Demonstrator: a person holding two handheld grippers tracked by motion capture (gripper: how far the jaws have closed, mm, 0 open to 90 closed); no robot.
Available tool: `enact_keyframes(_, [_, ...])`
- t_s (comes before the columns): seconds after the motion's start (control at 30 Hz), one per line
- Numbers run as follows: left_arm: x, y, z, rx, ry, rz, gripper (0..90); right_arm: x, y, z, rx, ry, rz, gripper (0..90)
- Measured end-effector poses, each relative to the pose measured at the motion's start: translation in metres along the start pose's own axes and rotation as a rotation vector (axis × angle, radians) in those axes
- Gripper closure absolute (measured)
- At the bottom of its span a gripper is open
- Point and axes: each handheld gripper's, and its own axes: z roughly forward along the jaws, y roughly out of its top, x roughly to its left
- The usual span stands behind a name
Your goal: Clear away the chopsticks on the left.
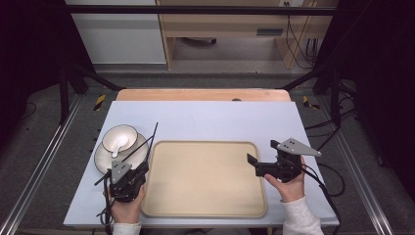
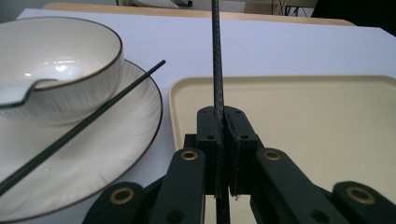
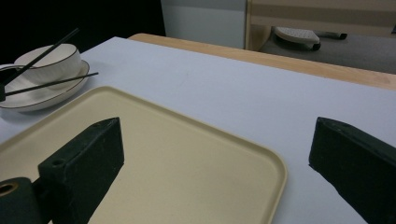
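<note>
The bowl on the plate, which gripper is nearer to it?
Left. The left gripper, shut on a chopstick, sits just in front of the bowl; the right gripper is across the tray.

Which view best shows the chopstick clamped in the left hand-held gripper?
The left gripper view: the held chopstick runs up from between the shut jaws. The high view shows it thin, over the plate's edge; the right gripper view shows it distant, across the bowl.

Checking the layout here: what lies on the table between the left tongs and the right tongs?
The beige tray lies between the left tongs, shut on a black chopstick, and the open right tongs; its surface is bare, clearest in the high view.
</note>
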Motion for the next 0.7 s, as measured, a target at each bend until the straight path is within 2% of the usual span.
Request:
enact_keyframes(0.17, [-0.006,-0.015,0.002,0.003,0.018,-0.015,85.3,0.001,-0.001,0.003,0.014,0.001,-0.004,3.4])
enact_keyframes(0.47, [-0.016,-0.034,0.01,0.018,0.034,-0.002,85.3,0.001,-0.002,0.004,0.016,0.0,-0.008,3.6])
enact_keyframes(0.7, [-0.018,-0.044,0.017,0.041,0.046,0.002,85.3,0.002,-0.002,0.004,0.016,0.0,-0.006,3.6])
